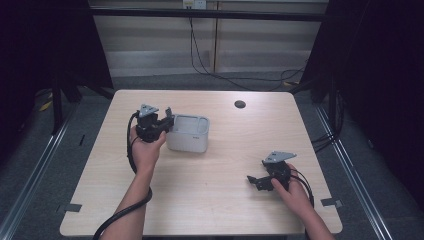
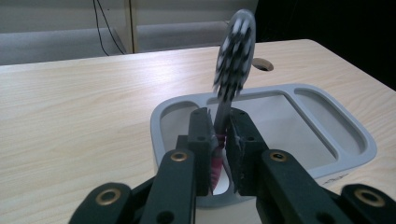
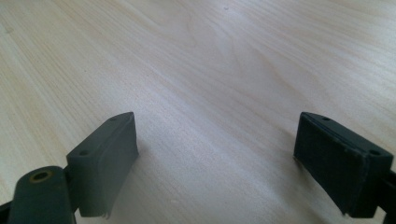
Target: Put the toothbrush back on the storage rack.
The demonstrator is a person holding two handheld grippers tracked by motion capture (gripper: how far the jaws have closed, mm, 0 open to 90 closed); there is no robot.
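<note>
**Toothbrush held over the grey holder, right gripper idle on bare wood**

The left gripper (image 1: pixel 161 121) has its jaws nipped tight on the handle of a toothbrush (image 2: pixel 233 51), which stands nearly upright, bristle head uppermost. In the left gripper view the pink lower part of the handle sits between the pads, right over the small end compartment of the grey holder (image 2: pixel 359 140). The holder is a rounded box with a wide middle well and narrower wells at either end; its rim lies just under and beyond the jaws. From above, the holder (image 1: pixel 190 145) stands left of the table's middle, touching or just beside the left gripper's tips.

The right gripper (image 1: pixel 259 181) rests low over the near right part of the table (image 1: pixel 225 200), well apart from the holder, jaws spread wide with nothing between them. Its own view shows bare wood grain between the two pads (image 3: pixel 108 158).

A round cable hole (image 1: pixel 240 104) sits near the far edge, beyond the holder and clear of both hands. Between the two grippers the tabletop lies open. The far edge drops to a floor with trailing black cables (image 1: pixel 235 75); dark frames flank both sides.
</note>
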